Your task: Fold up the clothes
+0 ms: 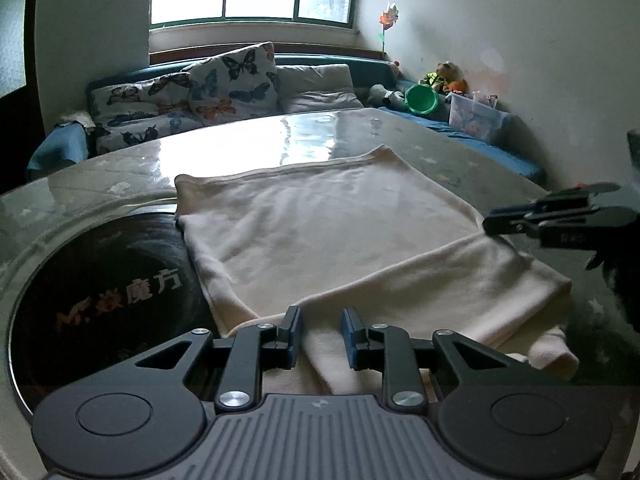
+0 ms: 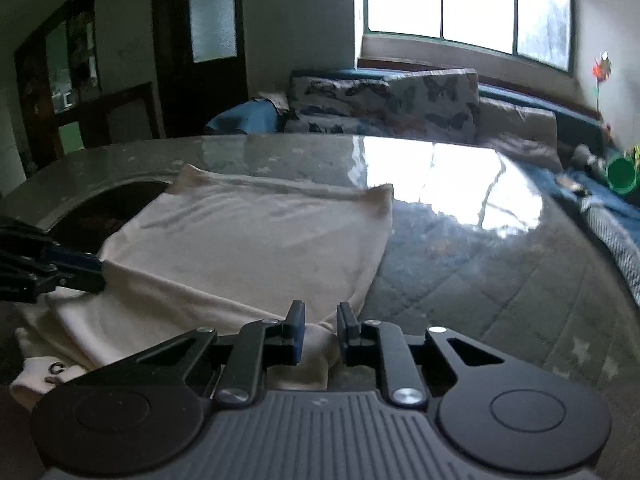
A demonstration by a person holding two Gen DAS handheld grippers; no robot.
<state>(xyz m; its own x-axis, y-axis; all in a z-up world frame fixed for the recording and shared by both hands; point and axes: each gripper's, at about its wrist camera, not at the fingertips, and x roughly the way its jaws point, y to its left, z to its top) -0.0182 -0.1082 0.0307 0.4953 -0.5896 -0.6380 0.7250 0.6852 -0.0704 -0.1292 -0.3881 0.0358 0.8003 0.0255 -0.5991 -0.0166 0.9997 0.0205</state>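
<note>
A cream garment (image 1: 320,224) lies flat on the glass-topped table (image 1: 224,148), with its near part folded over in a thick band (image 1: 480,280). My left gripper (image 1: 320,336) sits at the garment's near edge, and a ridge of cloth is pinched between its blue pads. The right wrist view shows the same garment (image 2: 256,240), with the left gripper (image 2: 96,272) biting its left edge. My right gripper (image 2: 320,332) is shut on the near right corner of the cloth. From the left wrist view, the right gripper (image 1: 490,226) meets the fold's right end.
A round black disc with printed characters (image 1: 104,296) lies under the glass at the left, partly under the garment. Butterfly cushions (image 1: 224,84) and a blue-covered bench line the far side. Toys, a green bucket (image 1: 420,98) and a clear box (image 1: 476,114) sit at the right.
</note>
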